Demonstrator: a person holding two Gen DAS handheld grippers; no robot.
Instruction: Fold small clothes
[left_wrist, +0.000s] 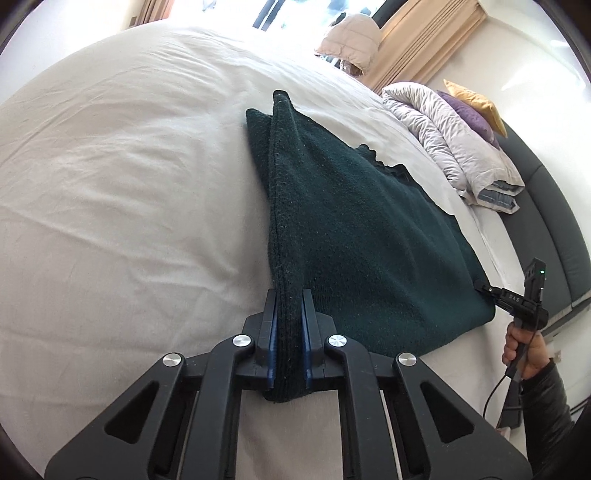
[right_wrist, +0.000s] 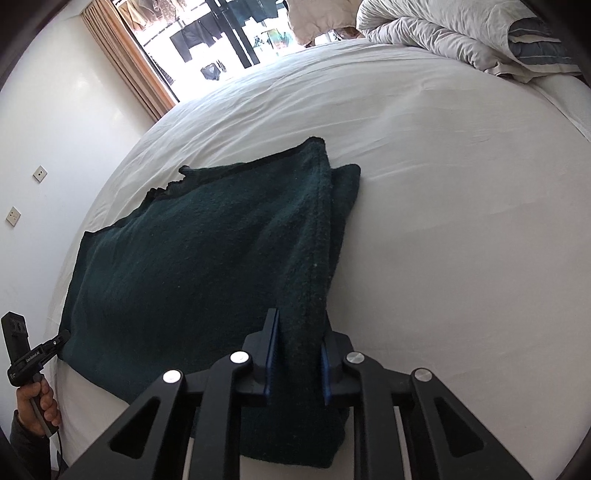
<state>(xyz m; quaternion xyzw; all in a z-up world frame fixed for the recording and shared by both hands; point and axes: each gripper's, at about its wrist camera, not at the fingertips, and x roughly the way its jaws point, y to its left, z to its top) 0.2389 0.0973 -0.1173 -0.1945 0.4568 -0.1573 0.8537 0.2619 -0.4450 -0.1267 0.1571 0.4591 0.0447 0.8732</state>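
Note:
A dark green knitted garment (left_wrist: 351, 229) (right_wrist: 184, 266) lies mostly flat on the white bed sheet (left_wrist: 129, 184) (right_wrist: 443, 221). My left gripper (left_wrist: 290, 295) is shut on a raised edge of it, and the fabric bunches between the blue pads. In the right wrist view my right gripper (right_wrist: 299, 317) is shut on another lifted fold of the same garment. Each view also shows the other gripper at a near corner of the cloth: the right gripper (left_wrist: 480, 286) and the left gripper (right_wrist: 64, 336), each held in a hand.
A rumpled pale duvet (left_wrist: 454, 147) (right_wrist: 443, 37) is heaped at the head of the bed, with a purple pillow (left_wrist: 467, 114) and a yellow pillow (left_wrist: 476, 103) against the dark headboard (left_wrist: 546, 229). A bright window with tan curtains (right_wrist: 125, 59) lies beyond the bed.

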